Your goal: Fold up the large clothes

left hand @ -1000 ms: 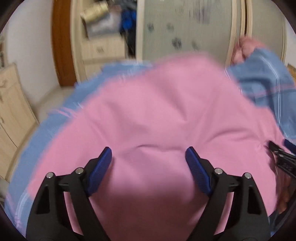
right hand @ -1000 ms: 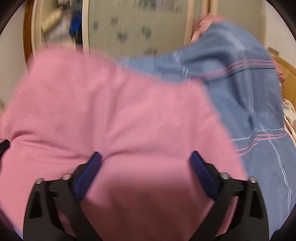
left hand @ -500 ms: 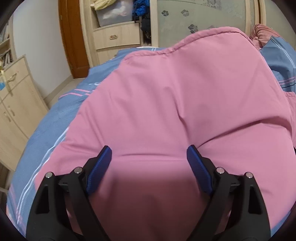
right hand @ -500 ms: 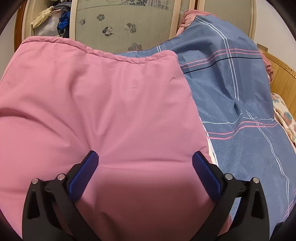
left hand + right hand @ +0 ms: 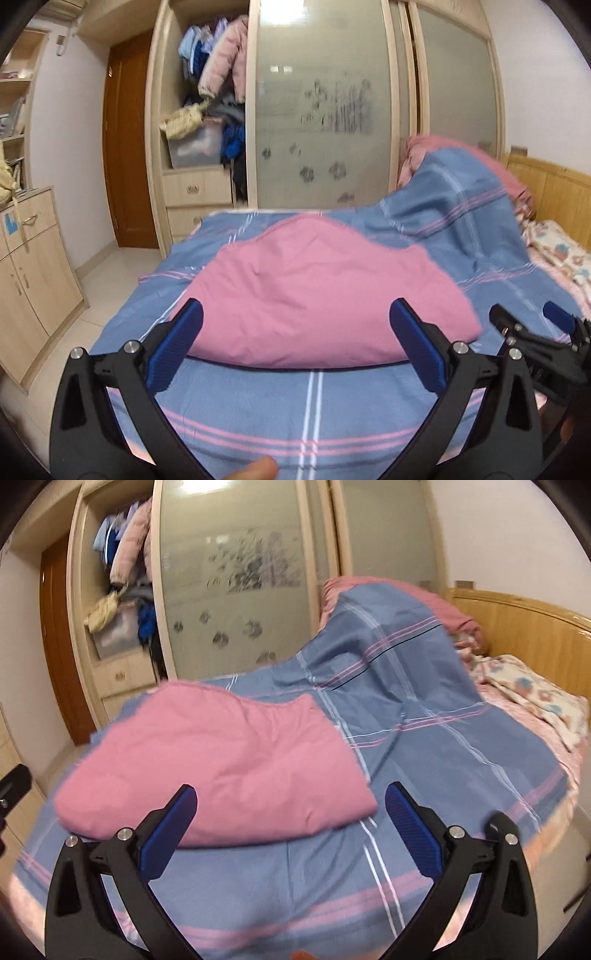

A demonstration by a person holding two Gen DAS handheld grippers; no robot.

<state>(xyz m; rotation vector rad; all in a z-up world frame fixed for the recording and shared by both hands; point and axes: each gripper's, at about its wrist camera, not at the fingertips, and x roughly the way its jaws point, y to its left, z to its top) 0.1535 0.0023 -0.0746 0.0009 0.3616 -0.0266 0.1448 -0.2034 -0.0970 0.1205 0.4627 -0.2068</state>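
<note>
A pink padded garment (image 5: pixel 325 291) lies folded in a thick stack on the blue plaid bedspread (image 5: pixel 306 410); it also shows in the right wrist view (image 5: pixel 221 768). My left gripper (image 5: pixel 295 339) is open and empty, held back from the garment's near edge. My right gripper (image 5: pixel 290 823) is open and empty, near the garment's near right corner. The right gripper's tips also show at the right edge of the left wrist view (image 5: pixel 532 325).
A wardrobe (image 5: pixel 325 110) with frosted sliding doors and an open clothes section stands behind the bed. A wooden cabinet (image 5: pixel 29 273) is at the left. A bunched blue quilt (image 5: pixel 380 646), a floral blanket (image 5: pixel 535 698) and the wooden headboard (image 5: pixel 517 627) are at the right.
Both grippers have pulled back and up from over the pink garment. It now lies ahead of the open fingers, with bedspread showing below it.
</note>
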